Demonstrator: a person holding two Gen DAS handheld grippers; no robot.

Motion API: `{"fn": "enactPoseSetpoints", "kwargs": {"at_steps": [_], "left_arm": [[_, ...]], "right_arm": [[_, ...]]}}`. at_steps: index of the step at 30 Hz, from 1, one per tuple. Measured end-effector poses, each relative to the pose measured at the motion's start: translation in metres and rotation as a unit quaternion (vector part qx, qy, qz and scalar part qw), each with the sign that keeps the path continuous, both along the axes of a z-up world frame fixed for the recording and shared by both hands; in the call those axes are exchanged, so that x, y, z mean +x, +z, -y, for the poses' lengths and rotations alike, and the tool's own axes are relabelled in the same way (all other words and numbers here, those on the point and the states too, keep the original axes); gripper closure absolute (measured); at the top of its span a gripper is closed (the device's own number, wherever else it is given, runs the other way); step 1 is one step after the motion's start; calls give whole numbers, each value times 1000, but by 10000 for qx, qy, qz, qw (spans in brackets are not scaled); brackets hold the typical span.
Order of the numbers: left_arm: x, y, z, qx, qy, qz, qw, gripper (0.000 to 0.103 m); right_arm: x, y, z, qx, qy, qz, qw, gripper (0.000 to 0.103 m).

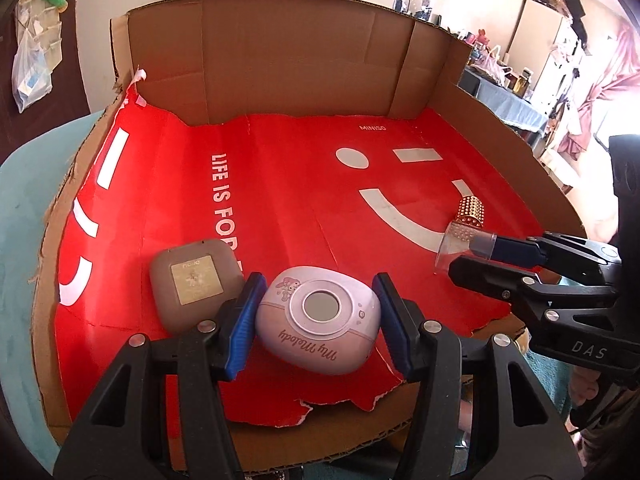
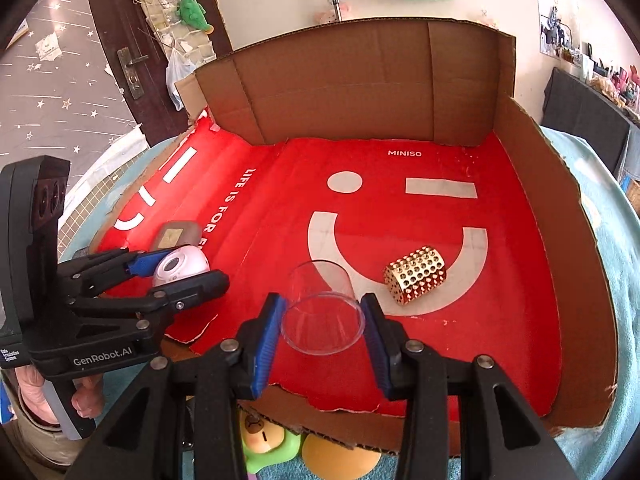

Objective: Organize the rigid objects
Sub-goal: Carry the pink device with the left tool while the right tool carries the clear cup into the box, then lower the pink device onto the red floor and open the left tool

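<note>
The left gripper (image 1: 318,326) clamps a rounded pale-pink plastic case (image 1: 318,320) with a round mirror-like disc in its top and "My Melody" written on it; its blue pads press the case's two sides, and the case sits low over the near part of the red paper sheet (image 1: 280,200) lining the open cardboard box (image 1: 280,60). Its broad face tilts up toward the camera, the script end toward the near edge. Just to its left lies a flat grey-brown square case (image 1: 196,280) with a gold label, flat on the sheet. The right gripper (image 2: 323,326) is closed on a clear plastic cup (image 2: 322,312), pads on either side of the rim; the cup lies over with its mouth toward the near torn edge and its long axis running away toward the back wall. Just beyond it to the right, apart from it, a gold perforated metal cylinder (image 2: 416,278) lies on its side, angled across the white smile print. The middle and far sheet is bare up to the cardboard walls behind and at right.
</note>
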State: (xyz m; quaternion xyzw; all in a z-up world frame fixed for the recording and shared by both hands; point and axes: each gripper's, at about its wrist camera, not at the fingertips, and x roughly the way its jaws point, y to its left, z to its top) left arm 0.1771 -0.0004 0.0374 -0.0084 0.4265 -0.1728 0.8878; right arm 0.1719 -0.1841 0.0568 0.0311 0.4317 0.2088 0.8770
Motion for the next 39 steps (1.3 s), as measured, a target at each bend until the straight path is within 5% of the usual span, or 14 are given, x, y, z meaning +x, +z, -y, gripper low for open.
{"fn": "enactPoseSetpoints", "kwargs": {"at_steps": [17,27,39], "left_arm": [[11,-3,7,279,135,227,9993,50],[11,-4,8,330,141,255,9990,50],[12,-5,10,361,148,258,9989,50]], "right_arm": [[1,-1,-10,164,165,-135,9996,61],[15,-6,8,-315,-620,204,9974,61],[19,-6,7,-447,-654,241,9966,61]]}}
